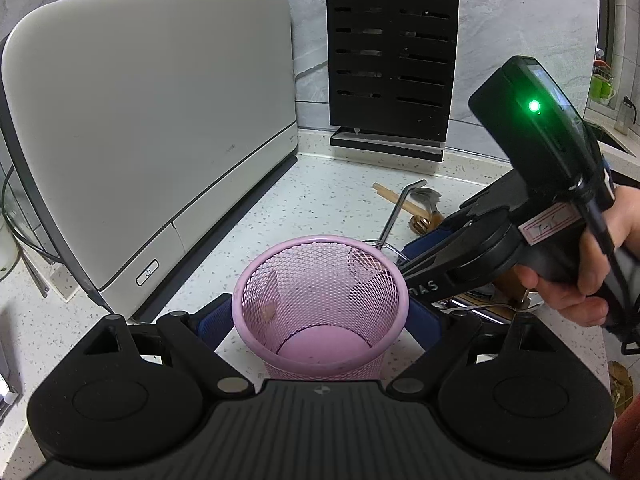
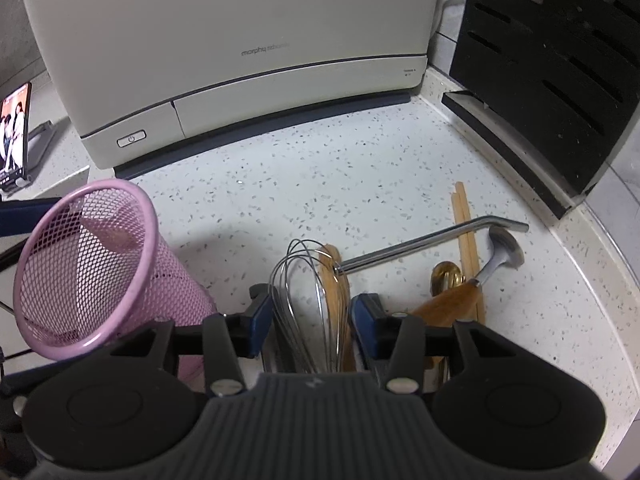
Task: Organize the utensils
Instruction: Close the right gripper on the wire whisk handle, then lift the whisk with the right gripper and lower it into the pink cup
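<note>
A pink mesh cup (image 1: 320, 300) sits between the blue pads of my left gripper (image 1: 320, 320), which is shut on it; the cup is empty and leans in the right wrist view (image 2: 92, 264). My right gripper (image 2: 312, 316) points down at a heap of utensils and is shut on a wire whisk (image 2: 308, 300), a pad against each side of its wires. A wooden spatula (image 2: 334, 276) lies under the whisk. A bent metal straw (image 2: 432, 244), chopsticks (image 2: 464, 232), a gold spoon (image 2: 446, 276) and a wooden-handled metal spoon (image 2: 500, 256) lie to the right. A hand (image 1: 580, 284) holds the right gripper's handle.
A large white appliance (image 2: 240, 40) stands at the back left of the speckled counter (image 2: 320, 184). A black slotted rack (image 2: 552, 64) leans against the wall at the back right. A phone (image 2: 16, 132) stands at the far left. The counter's raised edge (image 2: 600, 264) curves along the right.
</note>
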The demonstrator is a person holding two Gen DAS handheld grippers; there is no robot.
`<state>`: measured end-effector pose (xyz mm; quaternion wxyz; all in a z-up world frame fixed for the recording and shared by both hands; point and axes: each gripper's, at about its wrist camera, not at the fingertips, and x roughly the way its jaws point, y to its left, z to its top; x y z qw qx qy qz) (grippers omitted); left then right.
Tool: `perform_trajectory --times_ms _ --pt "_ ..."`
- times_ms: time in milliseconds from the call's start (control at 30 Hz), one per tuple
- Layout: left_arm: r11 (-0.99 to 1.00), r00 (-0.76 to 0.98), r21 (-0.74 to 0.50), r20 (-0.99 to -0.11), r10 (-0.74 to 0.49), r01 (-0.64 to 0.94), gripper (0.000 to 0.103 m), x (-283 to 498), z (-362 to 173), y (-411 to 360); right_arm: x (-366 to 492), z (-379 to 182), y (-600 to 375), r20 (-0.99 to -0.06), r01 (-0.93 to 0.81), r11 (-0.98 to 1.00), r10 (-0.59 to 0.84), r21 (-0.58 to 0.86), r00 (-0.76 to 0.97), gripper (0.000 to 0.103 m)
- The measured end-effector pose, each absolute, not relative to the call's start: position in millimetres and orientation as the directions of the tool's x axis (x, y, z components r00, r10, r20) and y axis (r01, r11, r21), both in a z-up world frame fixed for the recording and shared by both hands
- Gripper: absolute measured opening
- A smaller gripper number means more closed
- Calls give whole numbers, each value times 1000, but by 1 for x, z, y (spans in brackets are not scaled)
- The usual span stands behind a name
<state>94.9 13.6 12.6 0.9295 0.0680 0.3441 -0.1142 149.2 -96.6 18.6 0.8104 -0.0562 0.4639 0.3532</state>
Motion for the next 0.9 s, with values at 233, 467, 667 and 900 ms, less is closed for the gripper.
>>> perform_trajectory --times_ms 233,467,667,900 --pt "964 736 45 -656 -168 261 103 95 13 13 143 22 -98 -783 -638 743 513 200 352 31" --pt "964 735 42 -656 -172 263 103 94 13 14 141 27 -110 -763 -630 751 522 200 380 21" --pt "963 734 33 -655 -180 267 103 95 12 15 136 40 -125 -734 -620 756 541 210 411 9" --pt "963 734 35 -655 -179 266 103 95 12 13 136 51 -144 -696 -597 766 564 240 445 8"
